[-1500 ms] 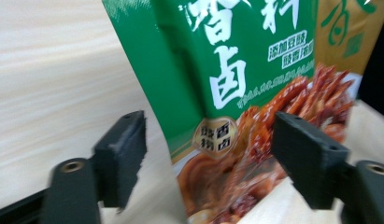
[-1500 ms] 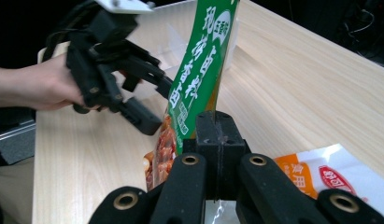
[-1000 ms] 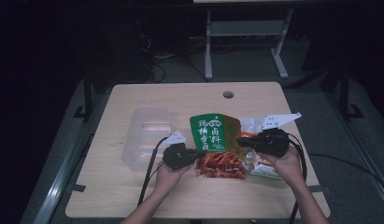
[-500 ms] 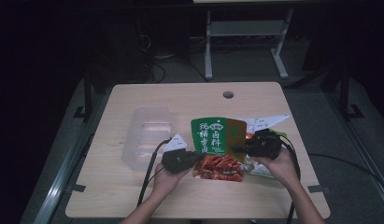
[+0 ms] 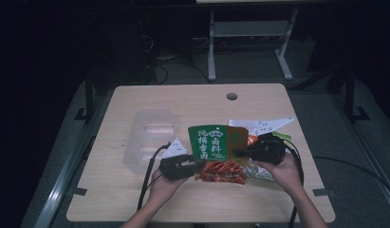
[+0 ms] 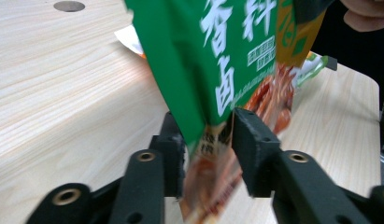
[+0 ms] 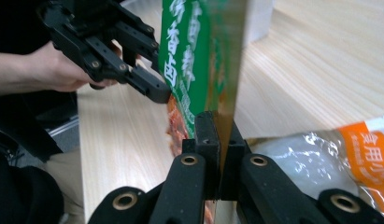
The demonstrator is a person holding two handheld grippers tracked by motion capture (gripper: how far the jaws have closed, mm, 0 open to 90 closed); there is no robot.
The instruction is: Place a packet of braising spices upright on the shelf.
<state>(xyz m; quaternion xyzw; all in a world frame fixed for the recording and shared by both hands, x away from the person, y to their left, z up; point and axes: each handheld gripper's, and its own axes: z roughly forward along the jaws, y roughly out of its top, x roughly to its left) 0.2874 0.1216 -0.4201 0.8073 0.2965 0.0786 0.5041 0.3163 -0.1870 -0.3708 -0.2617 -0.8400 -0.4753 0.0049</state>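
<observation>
The right tongs (image 7: 218, 140) are clenched on the edge of a green packet (image 7: 199, 56), their two jaws pressed together with the packet's thin edge running up between them. The left tongs (image 6: 208, 140) have their jaws on either side of the same packet (image 6: 227, 60), near its lower part where the print turns red and orange; the jaws stand close against it, gripping it.

From above, the green packet (image 5: 212, 142) is held between the two tongs over the near middle of the worktop (image 5: 183, 102), the left tongs (image 5: 195, 165) at its lower left and the right tongs (image 5: 236, 153) at its right side. The left hand (image 5: 165, 185) and the right hand (image 5: 283, 171) come in from the near edge.

Under the right hand lies a clear bag (image 7: 316, 149) with orange print, on the worktop. Just behind the packet lie white wrappers (image 5: 264, 125). To the left sits a clear plastic tray (image 5: 150, 137), apart from the packet. A round hole (image 5: 231, 96) marks the worktop's far side.
</observation>
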